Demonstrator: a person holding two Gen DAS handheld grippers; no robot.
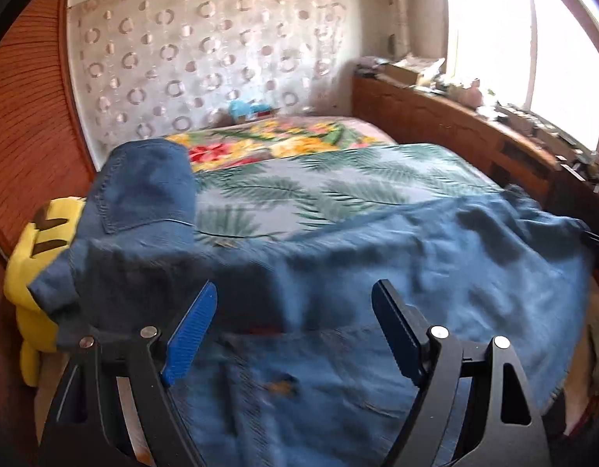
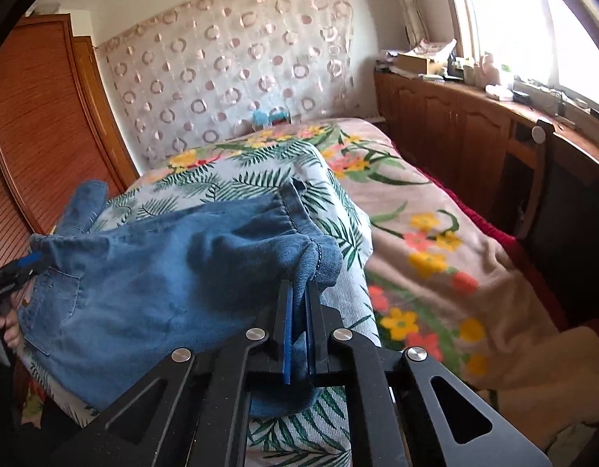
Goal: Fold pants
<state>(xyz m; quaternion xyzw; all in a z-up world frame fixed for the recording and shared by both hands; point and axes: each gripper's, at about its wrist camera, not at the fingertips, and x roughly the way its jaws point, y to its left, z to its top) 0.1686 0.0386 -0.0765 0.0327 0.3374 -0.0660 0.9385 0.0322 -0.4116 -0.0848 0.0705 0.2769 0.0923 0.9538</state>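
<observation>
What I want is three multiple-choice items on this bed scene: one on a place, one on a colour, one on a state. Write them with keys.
1. Where is the yellow plush toy relative to the pants, in the left wrist view?
A. Against their left end
B. On top of their middle
C. Far off, on the window ledge

2. What colour are the pants?
A. Black
B. Red
C. Blue

3. What state is the right claw in?
A. Open above the bed
B. Shut on the pants
C. Shut on nothing

Answers:
1 A: the toy's yellow shows right at the denim's left edge.
2 C: both views show blue denim.
3 B: a bunch of denim is pinched between its closed pads.
</observation>
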